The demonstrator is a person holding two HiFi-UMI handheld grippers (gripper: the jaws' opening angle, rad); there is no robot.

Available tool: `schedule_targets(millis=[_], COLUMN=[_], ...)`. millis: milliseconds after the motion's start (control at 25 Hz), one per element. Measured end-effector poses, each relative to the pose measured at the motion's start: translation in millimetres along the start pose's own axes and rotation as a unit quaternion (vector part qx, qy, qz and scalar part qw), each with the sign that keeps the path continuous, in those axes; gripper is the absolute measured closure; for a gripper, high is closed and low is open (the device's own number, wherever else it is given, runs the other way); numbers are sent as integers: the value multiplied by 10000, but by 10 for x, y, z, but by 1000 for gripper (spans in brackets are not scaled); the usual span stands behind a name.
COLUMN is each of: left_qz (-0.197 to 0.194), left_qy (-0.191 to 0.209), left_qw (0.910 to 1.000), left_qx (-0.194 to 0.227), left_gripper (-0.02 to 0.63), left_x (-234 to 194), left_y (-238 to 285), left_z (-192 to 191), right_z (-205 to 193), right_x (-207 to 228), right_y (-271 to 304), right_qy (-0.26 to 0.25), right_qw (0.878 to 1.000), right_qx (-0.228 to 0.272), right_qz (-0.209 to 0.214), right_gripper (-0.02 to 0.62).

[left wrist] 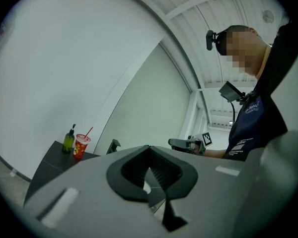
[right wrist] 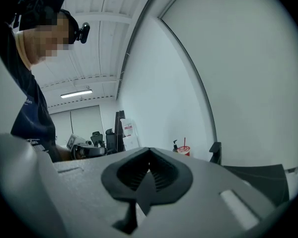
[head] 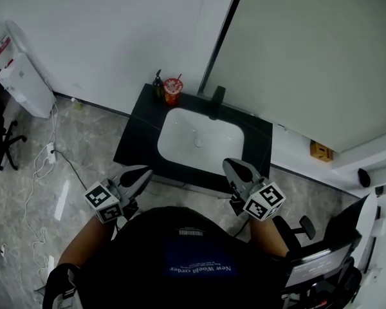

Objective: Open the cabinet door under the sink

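Observation:
The black vanity (head: pixel 134 140) with a white basin (head: pixel 199 140) and a black faucet (head: pixel 215 100) stands against the wall ahead of me. Its front, where the cabinet door is, is hidden below the counter edge in the head view. My left gripper (head: pixel 141 174) hovers just short of the counter's near left corner with its jaws together and nothing between them. My right gripper (head: pixel 231 166) is at the near right edge, also shut and empty. In the left gripper view the left gripper (left wrist: pixel 149 148) points past the vanity's dark side (left wrist: pixel 44 170). The right gripper (right wrist: pixel 149 150) shows closed tips.
A red cup with a straw (head: pixel 172 90) and a green soap bottle (head: pixel 158 84) stand on the counter's back left corner. A water dispenser (head: pixel 22 76), an office chair (head: pixel 1 143) and a floor cable (head: pixel 48 153) are at left. Another chair (head: pixel 321 250) is at right.

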State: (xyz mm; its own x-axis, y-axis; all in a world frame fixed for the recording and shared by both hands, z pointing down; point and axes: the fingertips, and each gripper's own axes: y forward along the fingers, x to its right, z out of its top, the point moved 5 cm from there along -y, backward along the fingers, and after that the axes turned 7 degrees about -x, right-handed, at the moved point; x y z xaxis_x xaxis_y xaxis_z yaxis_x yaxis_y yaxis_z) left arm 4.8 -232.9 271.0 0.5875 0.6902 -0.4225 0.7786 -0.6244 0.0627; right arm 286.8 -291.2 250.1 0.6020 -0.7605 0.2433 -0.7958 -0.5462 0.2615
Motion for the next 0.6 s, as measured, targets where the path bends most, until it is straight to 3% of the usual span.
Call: schedule_targets(millis=[200, 320, 440, 600], left_qz=[494, 757, 1001, 1138], left_qy=[141, 545, 1126, 1946], left_qw=[9963, 9902, 9765, 9469], left_qx=[-692, -1042, -1539, -2294], left_gripper=[604, 604, 604, 604], left_x=[-293, -435, -537, -658], left_y=[-121, -185, -208, -208], left_z=[-366, -651, -934, -1404], right_z=[-80, -183, -327, -611], right_x=[1, -20, -56, -134], right_y=[330, 535, 757, 1034], right_qy=[77, 115, 213, 371], right_qw=[9998, 9994, 9986, 9971], right_qx=[-180, -283, -366, -440], right_qz=[74, 166, 303, 491], right_gripper=[595, 595, 595, 595])
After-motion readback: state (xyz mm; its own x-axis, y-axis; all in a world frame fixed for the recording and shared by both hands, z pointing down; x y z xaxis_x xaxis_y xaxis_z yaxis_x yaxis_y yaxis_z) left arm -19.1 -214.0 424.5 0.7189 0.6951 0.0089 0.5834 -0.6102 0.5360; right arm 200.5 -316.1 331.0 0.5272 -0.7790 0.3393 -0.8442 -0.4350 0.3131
